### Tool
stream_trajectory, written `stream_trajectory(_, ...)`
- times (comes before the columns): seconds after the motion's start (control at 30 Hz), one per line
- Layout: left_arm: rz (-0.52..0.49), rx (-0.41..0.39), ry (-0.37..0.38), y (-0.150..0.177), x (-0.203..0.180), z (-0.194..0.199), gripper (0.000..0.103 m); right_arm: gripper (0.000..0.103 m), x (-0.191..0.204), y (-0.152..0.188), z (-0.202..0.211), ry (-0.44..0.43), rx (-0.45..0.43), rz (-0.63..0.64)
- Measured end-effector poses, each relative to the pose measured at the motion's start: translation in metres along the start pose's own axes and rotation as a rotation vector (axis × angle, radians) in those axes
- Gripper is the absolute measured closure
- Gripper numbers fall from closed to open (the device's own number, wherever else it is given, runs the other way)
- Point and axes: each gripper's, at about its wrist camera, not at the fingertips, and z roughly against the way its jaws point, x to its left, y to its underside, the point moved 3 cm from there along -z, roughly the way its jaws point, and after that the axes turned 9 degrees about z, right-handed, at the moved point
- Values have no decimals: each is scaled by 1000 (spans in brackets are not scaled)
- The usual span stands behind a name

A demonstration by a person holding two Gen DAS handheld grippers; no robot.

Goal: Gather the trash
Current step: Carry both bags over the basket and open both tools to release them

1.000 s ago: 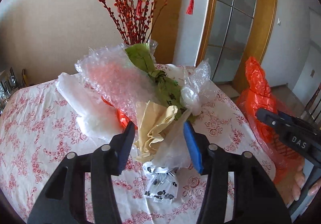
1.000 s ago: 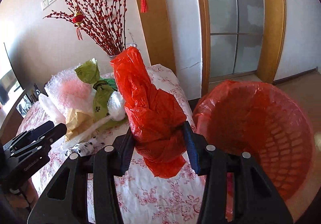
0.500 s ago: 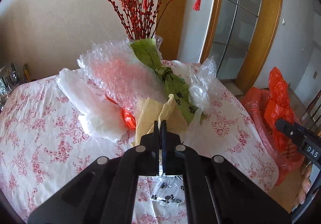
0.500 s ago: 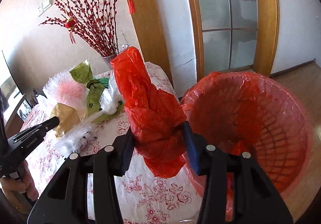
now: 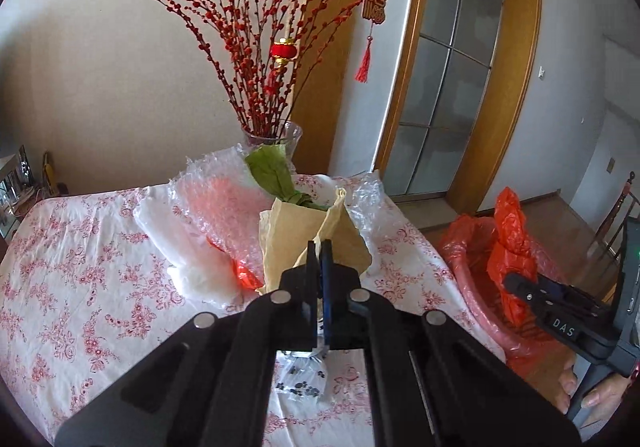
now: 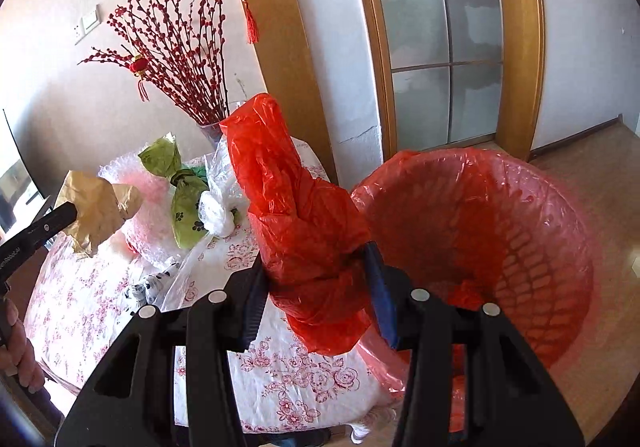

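My left gripper (image 5: 319, 247) is shut on a crumpled tan paper (image 5: 304, 243) and holds it above the table; the paper also shows in the right wrist view (image 6: 96, 207). My right gripper (image 6: 316, 279) is shut on a red plastic bag (image 6: 296, 207) and holds it beside the trash basket (image 6: 552, 247), which is lined in red plastic. The bag and basket also show in the left wrist view (image 5: 512, 247). Bubble wrap (image 5: 216, 199), a green bag (image 6: 184, 203), clear plastic (image 6: 216, 207) and a paw-print wrapper (image 5: 300, 383) lie on the floral tablecloth (image 5: 80, 287).
A glass vase (image 5: 276, 135) of red berry branches stands at the table's far edge. A white bag (image 5: 168, 247) lies left of the bubble wrap. A glass door with a wooden frame (image 6: 440, 47) is behind the basket. A chair (image 5: 616, 223) stands at far right.
My left gripper closed on the tan paper and lifted it off the pile. My right gripper carried the red bag toward the basket.
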Motion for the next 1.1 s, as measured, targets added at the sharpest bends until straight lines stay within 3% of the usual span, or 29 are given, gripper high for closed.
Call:
stream_trajectory(0.5,-80,57,211,20,-93,-15,100,56,-50,8,32,114,-38,-63)
stream_trajectory(1.1,-135,133,343,43,-167,-47,100,56,-110,16,47,194,-60,-163)
